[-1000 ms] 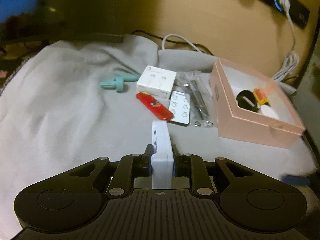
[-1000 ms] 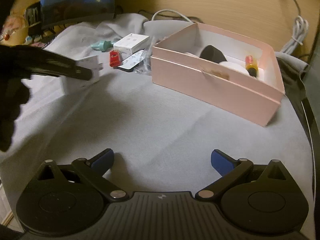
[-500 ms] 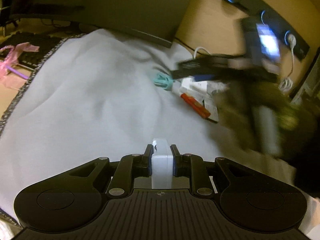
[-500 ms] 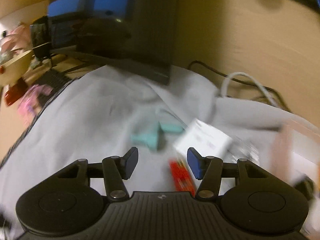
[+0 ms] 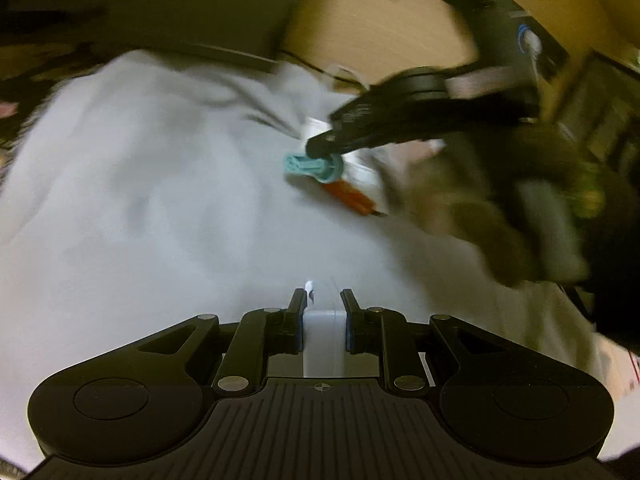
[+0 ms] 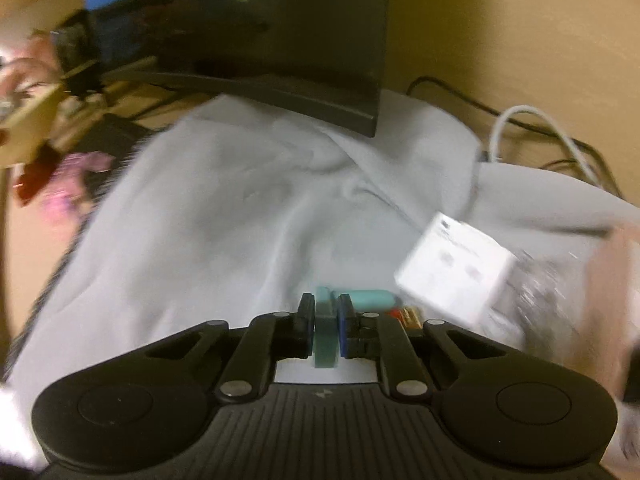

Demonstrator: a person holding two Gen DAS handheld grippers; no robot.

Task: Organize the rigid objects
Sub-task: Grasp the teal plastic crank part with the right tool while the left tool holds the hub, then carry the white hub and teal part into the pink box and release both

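1. You are working in dim, warm yellowish light; both views look grainy.
2. Motion blur smears the grey cloth (image 5: 168,184) and the gloved hand (image 5: 520,208) at 3 o'clock.
3. Fisheye bending curves the edges; the white box (image 6: 456,272) is smeared.

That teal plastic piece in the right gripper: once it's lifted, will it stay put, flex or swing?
The teal piece looks like moulded plastic, so probably stiff and light. The right gripper pinches only one thin part, while a rounded arm sticks out sideways, so it may pivot in the grip. Its smooth surface could slip if jolted.
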